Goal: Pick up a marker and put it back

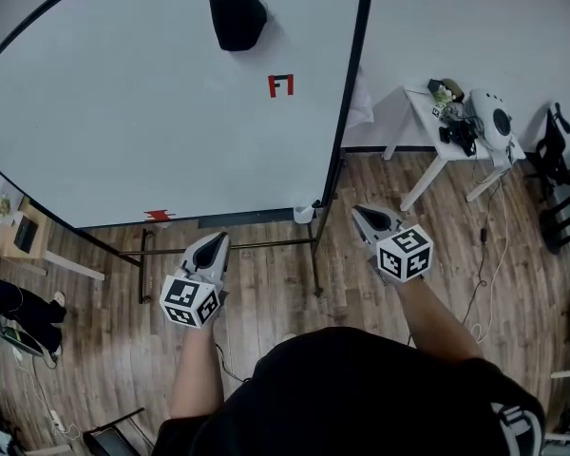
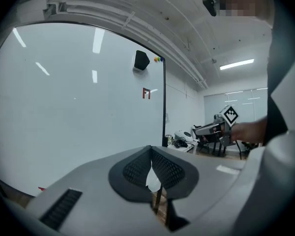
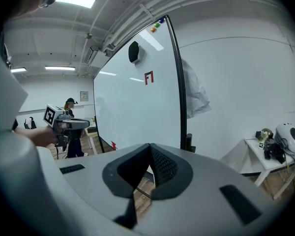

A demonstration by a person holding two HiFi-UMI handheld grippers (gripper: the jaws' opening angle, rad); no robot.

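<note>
A large whiteboard point(image 1: 152, 112) on a black stand fills the upper left of the head view. On it sit a black eraser point(image 1: 237, 17) and a red mark point(image 1: 280, 85). A small red object point(image 1: 159, 216) lies at the board's lower edge; whether it is a marker I cannot tell. My left gripper point(image 1: 212, 240) hovers in front of the board's lower edge, jaws together, nothing held. The right gripper point(image 1: 369, 215) is level with it near the board's right post, also shut and empty. The left gripper view point(image 2: 151, 149) and the right gripper view point(image 3: 150, 146) each show closed tips pointing at the board.
A white table point(image 1: 413, 98) with a white helmet point(image 1: 492, 120) and dark gear stands at the right by the wall. The stand's black legs point(image 1: 315, 264) and cables cross the wooden floor. A person point(image 3: 69, 104) stands far off to the left.
</note>
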